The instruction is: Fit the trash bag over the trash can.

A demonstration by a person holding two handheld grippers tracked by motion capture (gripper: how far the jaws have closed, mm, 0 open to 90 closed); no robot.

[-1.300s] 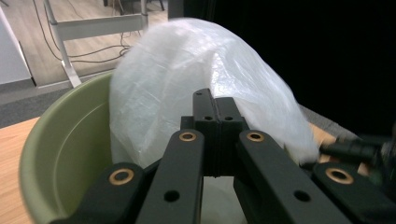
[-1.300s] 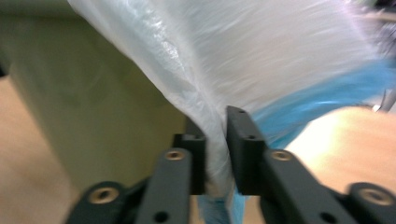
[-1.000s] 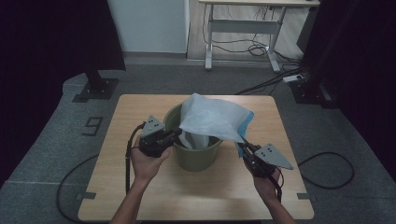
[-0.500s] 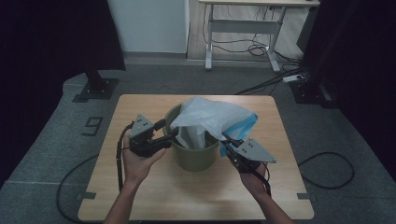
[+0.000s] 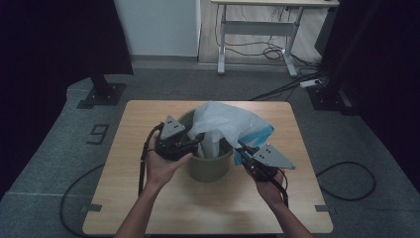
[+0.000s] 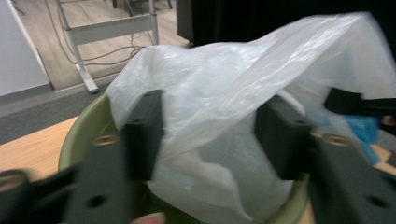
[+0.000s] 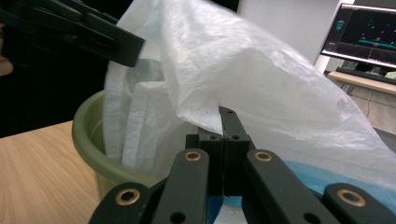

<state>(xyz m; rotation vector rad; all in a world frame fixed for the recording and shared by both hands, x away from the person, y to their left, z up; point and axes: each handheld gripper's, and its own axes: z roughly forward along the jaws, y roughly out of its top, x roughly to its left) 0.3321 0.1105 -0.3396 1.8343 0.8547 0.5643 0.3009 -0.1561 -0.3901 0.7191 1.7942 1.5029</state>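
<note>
A green bucket (image 5: 208, 168) stands mid-table with a white plastic bag (image 5: 223, 121) bulging out of it; a blue part (image 5: 260, 134) hangs over the right rim. My left gripper (image 5: 198, 141) reaches over the bucket's left rim (image 6: 79, 135). Its jaws have just been closing and stand apart, with loose bag film (image 6: 224, 93) between them and no pinch. My right gripper (image 5: 242, 148) is at the bucket's right side. In its own view this right gripper (image 7: 227, 116) is shut on the edge of the bag (image 7: 243, 60), holding it above the bucket (image 7: 88, 140).
The wooden table (image 5: 148, 208) has bare room in front of the bucket and to both sides. Beyond it stand a white desk frame (image 5: 257, 29), floor cables (image 5: 287, 87) and a dark stand base (image 5: 101, 94). A lit monitor (image 7: 369, 32) shows far off.
The left gripper's jaws went from shut on the bag to apart. The right gripper moved in toward the bucket's right rim. The bag sagged from a raised sheet into a lower heap.
</note>
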